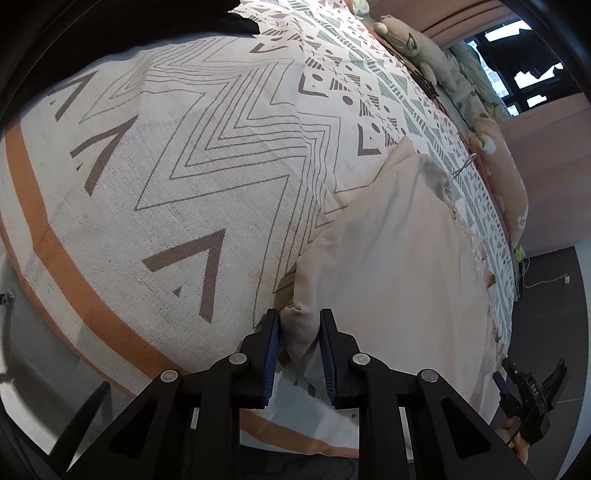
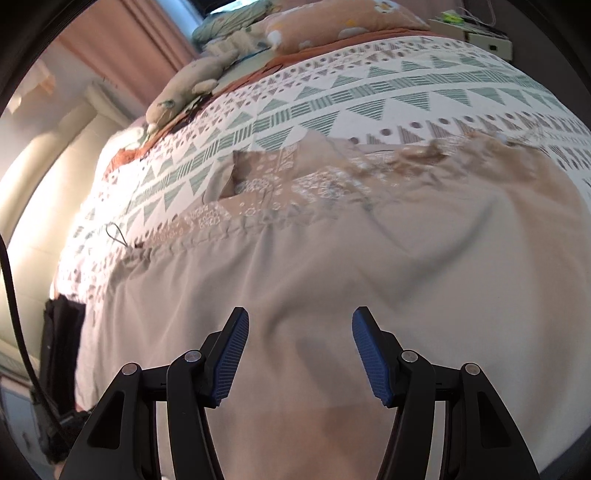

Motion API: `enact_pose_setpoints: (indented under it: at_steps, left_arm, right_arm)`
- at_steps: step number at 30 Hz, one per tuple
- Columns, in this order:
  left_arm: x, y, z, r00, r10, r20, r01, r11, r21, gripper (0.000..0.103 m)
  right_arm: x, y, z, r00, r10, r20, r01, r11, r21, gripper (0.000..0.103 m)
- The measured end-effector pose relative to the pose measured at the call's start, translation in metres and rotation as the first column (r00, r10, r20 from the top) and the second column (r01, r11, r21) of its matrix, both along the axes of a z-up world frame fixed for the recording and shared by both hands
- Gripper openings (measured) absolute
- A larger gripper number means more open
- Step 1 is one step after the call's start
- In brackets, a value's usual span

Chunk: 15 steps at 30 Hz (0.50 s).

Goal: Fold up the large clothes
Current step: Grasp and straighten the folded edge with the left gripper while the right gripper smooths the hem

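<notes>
The left gripper (image 1: 298,325) pinches a bunched corner of the beige garment (image 1: 399,280) between its blue pads (image 1: 272,350), fabric squeezed tight w/ the fingers closed on it. The garment lies spread on the bedspread (image 1: 155,155), a white cover w/ brown zigzags, orange band & green triangle rows; it sits toward the bed's right side in the left wrist view.

The right gripper (image 2: 300,332) hangs over the garment's plain lower part, fingers wide apart, nothing between the pads (image 2: 229,354); can't tell if the tips touch the cloth. Lace trim (image 2: 280,192) runs across the garment's far end, near a cut-out neckline. Pillows (image 2: 332,26) & a plush toy (image 2: 184,88) sit at the bed's far edge, pink curtain (image 2: 122,40) beyond.
</notes>
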State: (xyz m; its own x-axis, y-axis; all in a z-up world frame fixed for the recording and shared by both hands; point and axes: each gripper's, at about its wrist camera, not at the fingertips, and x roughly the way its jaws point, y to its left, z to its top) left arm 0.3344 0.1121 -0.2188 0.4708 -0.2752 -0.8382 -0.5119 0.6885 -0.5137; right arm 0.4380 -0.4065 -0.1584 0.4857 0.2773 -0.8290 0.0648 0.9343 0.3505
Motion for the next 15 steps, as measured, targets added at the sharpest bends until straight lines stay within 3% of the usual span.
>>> enact_pose_setpoints:
  at_steps: [4, 9, 10, 12, 14, 15]
  left_arm:
    - [0.001, 0.003, -0.001, 1.0, 0.004, -0.004, -0.004, 1.0, -0.021, 0.022]
    - [0.002, 0.005, -0.003, 1.0, 0.007, -0.003, -0.007, 1.0, -0.031, 0.022]
    - [0.002, 0.005, -0.003, 1.0, 0.009, -0.003, -0.009, 0.999, -0.032, 0.022]
    - [0.002, 0.005, -0.003, 1.0, 0.016, -0.005, -0.016, 0.999, -0.036, 0.022]
    - [0.002, 0.005, -0.003, 1.0, 0.017, -0.003, -0.017, 0.999, -0.037, 0.022]
    - [0.001, 0.006, -0.003, 1.0, 0.019, -0.001, -0.019, 0.999, -0.04, 0.022]
  right_arm:
    - [0.033, 0.024, -0.014, 0.999, 0.039, -0.028, -0.041, 0.997, -0.071, 0.059]
    - [0.074, 0.045, -0.033, 0.995, 0.058, -0.086, -0.071, 0.986, -0.15, 0.05]
    - [0.082, 0.049, -0.036, 0.993, 0.07, -0.097, -0.084, 0.985, -0.153, 0.046]
    - [0.093, 0.056, -0.042, 0.991, 0.083, -0.108, -0.102, 0.977, -0.189, 0.023]
    - [0.099, 0.061, -0.044, 0.99, 0.104, -0.097, -0.121, 0.973, -0.198, 0.006]
    - [0.101, 0.062, -0.042, 0.99, 0.107, -0.093, -0.124, 0.971, -0.205, 0.004]
